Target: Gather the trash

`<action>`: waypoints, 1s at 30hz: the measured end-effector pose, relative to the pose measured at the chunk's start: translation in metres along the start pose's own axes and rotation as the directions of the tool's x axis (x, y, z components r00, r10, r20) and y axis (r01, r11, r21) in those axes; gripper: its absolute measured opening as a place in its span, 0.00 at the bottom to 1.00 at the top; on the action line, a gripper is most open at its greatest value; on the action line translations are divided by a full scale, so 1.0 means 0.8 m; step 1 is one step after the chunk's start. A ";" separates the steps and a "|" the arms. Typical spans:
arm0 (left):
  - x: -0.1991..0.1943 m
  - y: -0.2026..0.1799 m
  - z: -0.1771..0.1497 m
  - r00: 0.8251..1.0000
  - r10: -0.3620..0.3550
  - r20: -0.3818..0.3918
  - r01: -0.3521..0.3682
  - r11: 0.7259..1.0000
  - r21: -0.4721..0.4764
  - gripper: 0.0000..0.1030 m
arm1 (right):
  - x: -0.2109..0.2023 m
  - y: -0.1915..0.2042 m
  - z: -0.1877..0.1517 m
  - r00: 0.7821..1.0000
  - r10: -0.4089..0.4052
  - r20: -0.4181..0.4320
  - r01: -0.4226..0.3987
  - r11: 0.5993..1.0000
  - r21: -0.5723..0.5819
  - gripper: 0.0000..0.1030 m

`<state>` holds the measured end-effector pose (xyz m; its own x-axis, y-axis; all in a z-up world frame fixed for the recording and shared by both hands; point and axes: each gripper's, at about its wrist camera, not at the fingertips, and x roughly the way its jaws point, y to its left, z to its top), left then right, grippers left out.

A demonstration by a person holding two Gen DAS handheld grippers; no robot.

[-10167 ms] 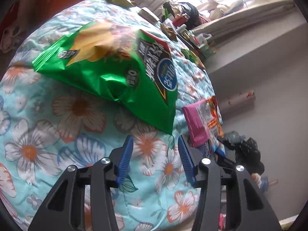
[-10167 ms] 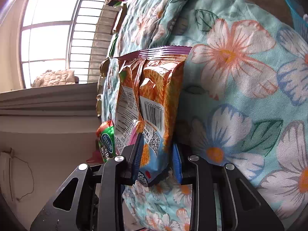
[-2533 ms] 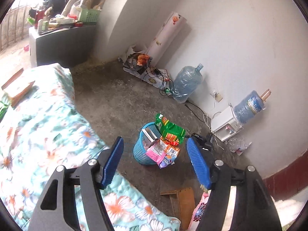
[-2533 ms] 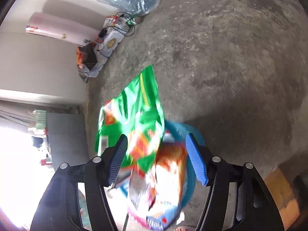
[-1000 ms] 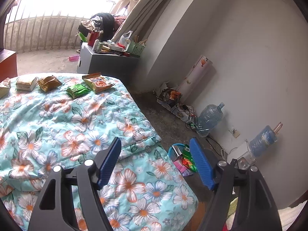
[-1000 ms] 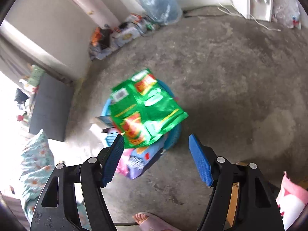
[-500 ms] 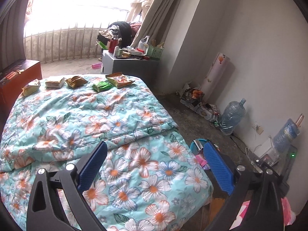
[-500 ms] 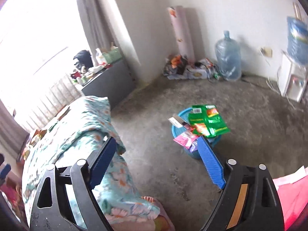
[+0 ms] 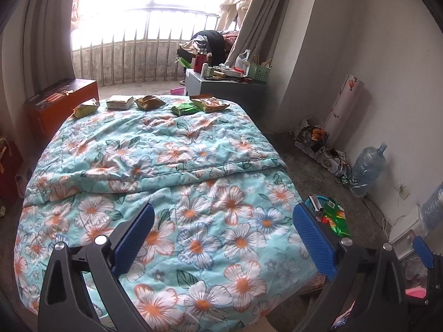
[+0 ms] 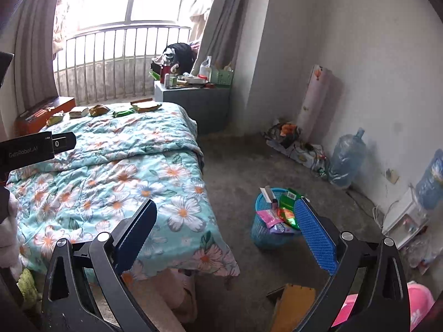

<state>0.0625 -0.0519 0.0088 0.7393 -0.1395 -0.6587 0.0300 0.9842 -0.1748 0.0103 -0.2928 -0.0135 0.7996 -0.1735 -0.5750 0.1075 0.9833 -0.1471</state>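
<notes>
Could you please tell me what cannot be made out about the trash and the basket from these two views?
- Blue basket: the right wrist view hides its right side behind the right gripper finger; the left wrist view shows only its rim.
- Five wrappers at the bed's far end: too small to read in either view.
- Basket contents below the green bag: covered.

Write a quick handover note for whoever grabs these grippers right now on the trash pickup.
Left gripper: jaws wide open, empty, above the foot of the bed.
Right gripper: jaws wide open, empty, between the bed and the blue basket.
Done: a green chip bag and a pink wrapper sit in the basket, sticking out over its rim.
Left: five snack packets lie in a row at the far end of the bed, by the window.
</notes>
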 end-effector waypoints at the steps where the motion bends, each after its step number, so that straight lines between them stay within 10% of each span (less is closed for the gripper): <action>1: 0.001 -0.001 -0.004 1.000 0.008 -0.010 -0.008 1.000 0.005 0.95 | -0.002 0.003 -0.003 1.000 -0.026 -0.014 0.026 1.000 -0.003 0.93; 9: 0.024 -0.002 -0.028 0.988 0.039 -0.147 -0.042 0.999 -0.017 0.95 | 0.009 0.020 -0.036 0.984 -0.054 -0.169 0.051 0.998 -0.027 0.92; 30: 0.025 -0.042 -0.033 0.986 0.027 -0.162 -0.014 0.996 0.083 0.95 | 0.010 -0.007 -0.042 0.972 -0.084 -0.220 0.088 0.996 0.008 0.92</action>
<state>0.0587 -0.0907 -0.0181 0.6211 -0.1283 -0.7732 0.0755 0.9917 -0.1039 -0.0035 -0.3012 -0.0446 0.6379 -0.2638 -0.7235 0.1828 0.9645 -0.1905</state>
